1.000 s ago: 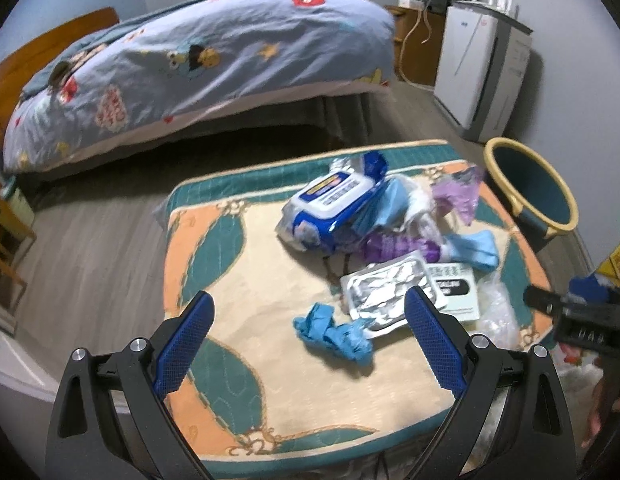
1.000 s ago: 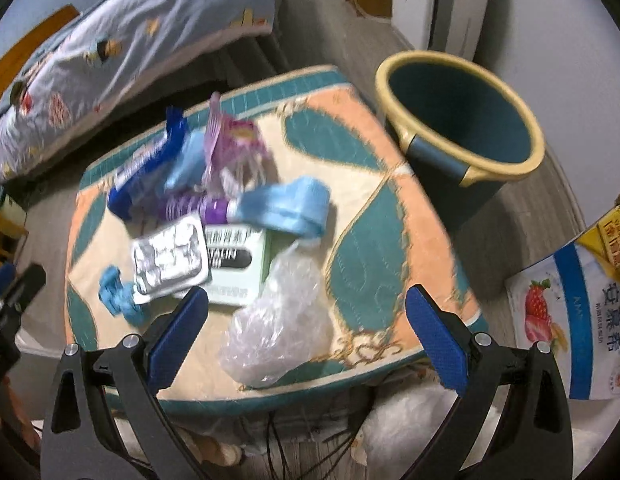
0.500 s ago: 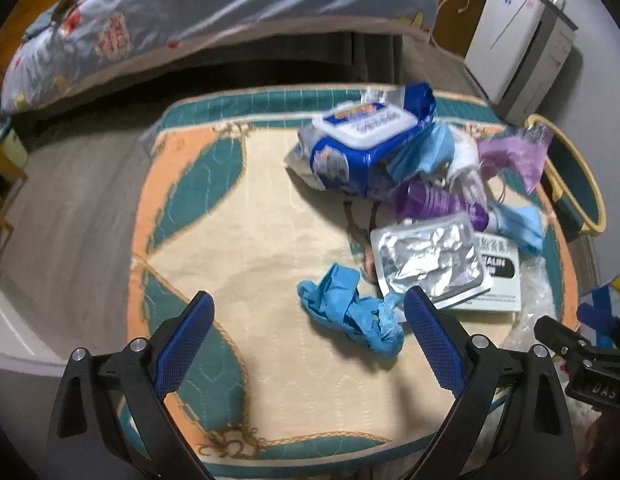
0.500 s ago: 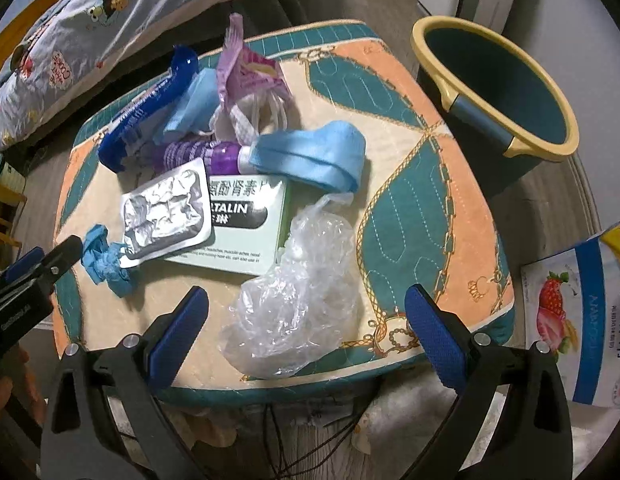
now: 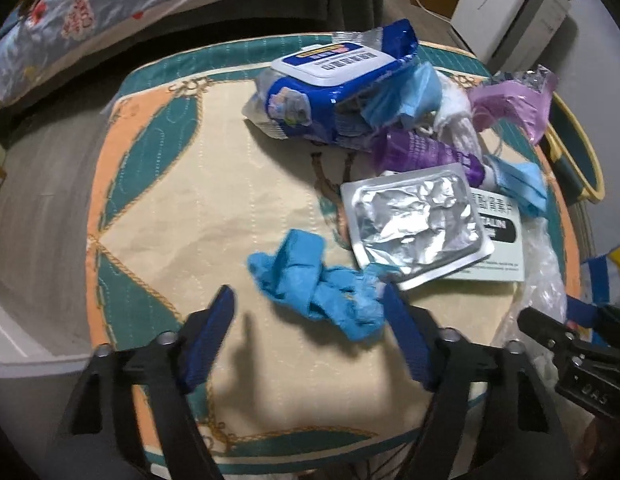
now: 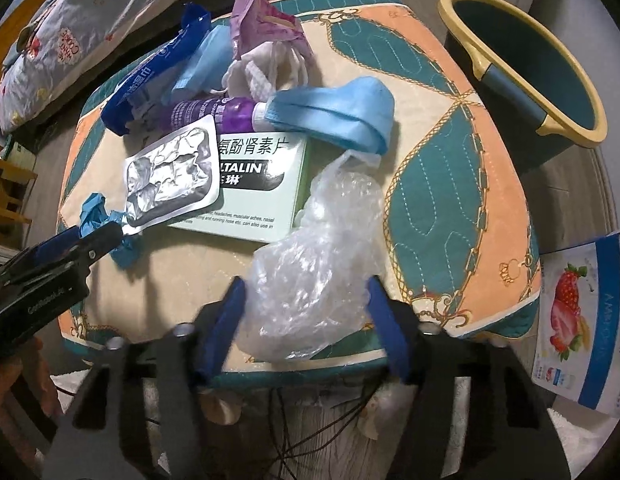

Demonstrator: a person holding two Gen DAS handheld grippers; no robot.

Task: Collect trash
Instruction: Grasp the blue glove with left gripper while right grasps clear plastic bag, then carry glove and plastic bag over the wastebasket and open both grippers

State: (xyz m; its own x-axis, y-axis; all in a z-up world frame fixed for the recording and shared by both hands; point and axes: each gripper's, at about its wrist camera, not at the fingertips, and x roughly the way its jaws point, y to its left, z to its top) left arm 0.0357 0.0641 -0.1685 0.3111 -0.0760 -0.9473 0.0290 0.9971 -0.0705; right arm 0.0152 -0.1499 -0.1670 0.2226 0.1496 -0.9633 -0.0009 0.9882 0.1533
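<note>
Trash lies on a patterned cushion [image 5: 182,184]. My left gripper [image 5: 310,300] is open, its fingers either side of a crumpled blue glove [image 5: 313,284], not touching it. My right gripper [image 6: 304,292] is open around a clear crumpled plastic bag [image 6: 321,264] at the cushion's front edge. Behind lie a silver blister pack [image 5: 417,220], a green medicine box [image 6: 254,184], a blue face mask [image 6: 337,114], a purple tube [image 6: 206,114], a blue wet-wipe pack [image 5: 329,88] and a purple wrapper [image 6: 262,24].
A teal bin with a yellow rim [image 6: 525,64] stands on the floor right of the cushion. A strawberry-print bag [image 6: 577,320] lies at the far right. A bed with a printed duvet [image 6: 78,28] is behind. A white appliance [image 5: 513,12] stands at the back right.
Both grippers have moved forward and down over the cushion and narrowed. The left now straddles the blue glove and the right straddles the clear plastic bag.
</note>
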